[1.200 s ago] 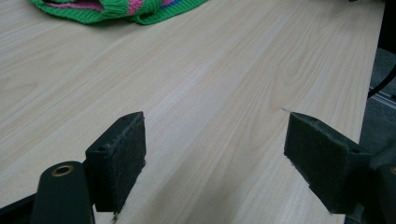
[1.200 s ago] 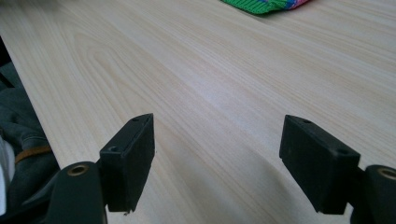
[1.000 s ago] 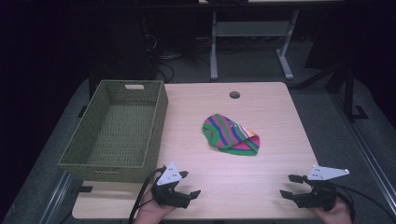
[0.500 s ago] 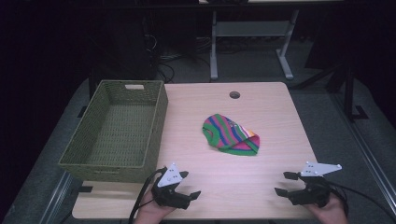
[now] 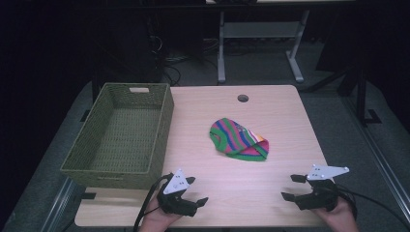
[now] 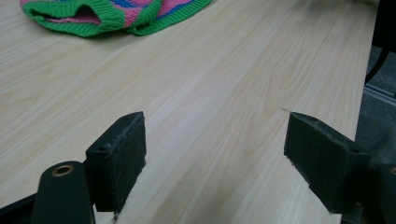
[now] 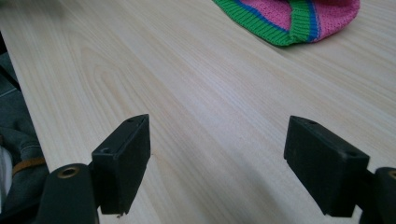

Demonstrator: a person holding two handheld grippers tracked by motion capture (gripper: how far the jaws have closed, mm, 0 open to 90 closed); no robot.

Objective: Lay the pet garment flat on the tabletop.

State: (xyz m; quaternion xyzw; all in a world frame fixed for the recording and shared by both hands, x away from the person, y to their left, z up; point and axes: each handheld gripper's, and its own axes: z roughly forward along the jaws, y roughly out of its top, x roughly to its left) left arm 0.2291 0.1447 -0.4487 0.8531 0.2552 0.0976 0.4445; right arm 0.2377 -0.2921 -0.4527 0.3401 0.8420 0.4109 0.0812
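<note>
A knitted striped hat [image 5: 239, 139] in green, pink and blue lies crumpled near the middle of the wooden table [image 5: 270, 111]. My left gripper [image 5: 196, 190] rests near the front edge, left of centre, open with nothing between its jaws. At the front right my right gripper [image 5: 292, 187] is also open and empty. In the left gripper view the hat [image 6: 112, 14] lies far ahead at the top left. The right gripper view has the hat [image 7: 294, 18] at its top right, well beyond the jaws.
A green woven basket [image 5: 159, 125] stands on the table's left side, empty inside. A round cable hole [image 5: 242, 98] is near the table's far edge. Dark floor, cables and a metal stand lie beyond.
My right gripper has shifted a little to the left along the front edge. The left gripper and the hat have stayed put.
</note>
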